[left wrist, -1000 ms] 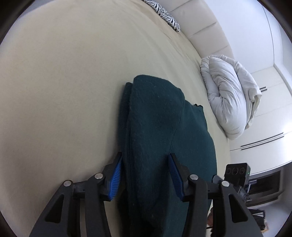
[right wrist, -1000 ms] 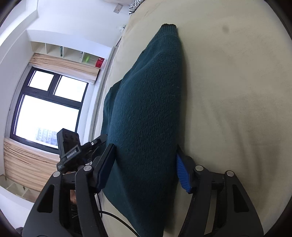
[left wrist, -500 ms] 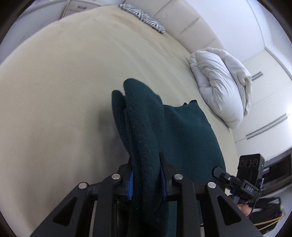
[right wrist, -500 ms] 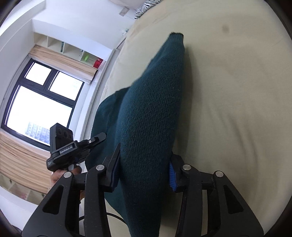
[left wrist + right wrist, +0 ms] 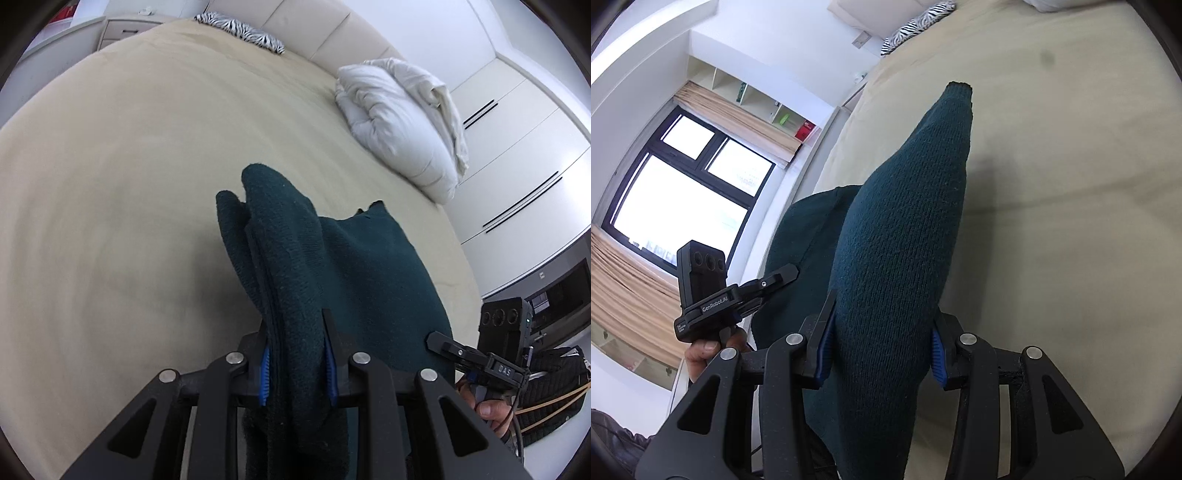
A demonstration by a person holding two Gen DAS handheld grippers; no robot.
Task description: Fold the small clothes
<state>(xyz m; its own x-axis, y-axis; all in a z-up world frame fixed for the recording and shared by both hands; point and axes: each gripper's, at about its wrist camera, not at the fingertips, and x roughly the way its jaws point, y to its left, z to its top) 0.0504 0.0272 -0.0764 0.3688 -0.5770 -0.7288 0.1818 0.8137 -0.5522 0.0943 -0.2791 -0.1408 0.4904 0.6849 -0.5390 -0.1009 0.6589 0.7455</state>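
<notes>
One bed (image 5: 129,155), beige cover, fills most of both views. One white duvet bundle (image 5: 402,125) upper right of the left wrist view, on the bed near the headboard. One zebra-print pillow (image 5: 240,31) at top centre there, also seen top centre of the right wrist view (image 5: 916,22). One window (image 5: 683,192) left of frame in the right wrist view. Wardrobe doors (image 5: 524,155) right edge of the left wrist view.

One dark teal knit garment (image 5: 332,266), centre of both views, bunched in thick folds, lifted off the bed at the near end. Long axis runs from bottom centre up toward mid-frame in each view. In the right wrist view (image 5: 905,240) it tapers to a narrow cuffed end pointing at upper centre-right, tip seems to rest on the bed. In the left wrist view two rounded fold ends point up-left of centre; a flat panel spreads to the right.

Two grippers. Left gripper (image 5: 297,363) bottom centre, fingers (image 5: 264,365) pinching a thick stack of the garment. Right gripper (image 5: 881,347) bottom centre, fingers (image 5: 936,350) squeezing the fat fold, fabric bulging between them. Each gripper also shows in the other's view, lower right and lower left, with a thumb under it.
</notes>
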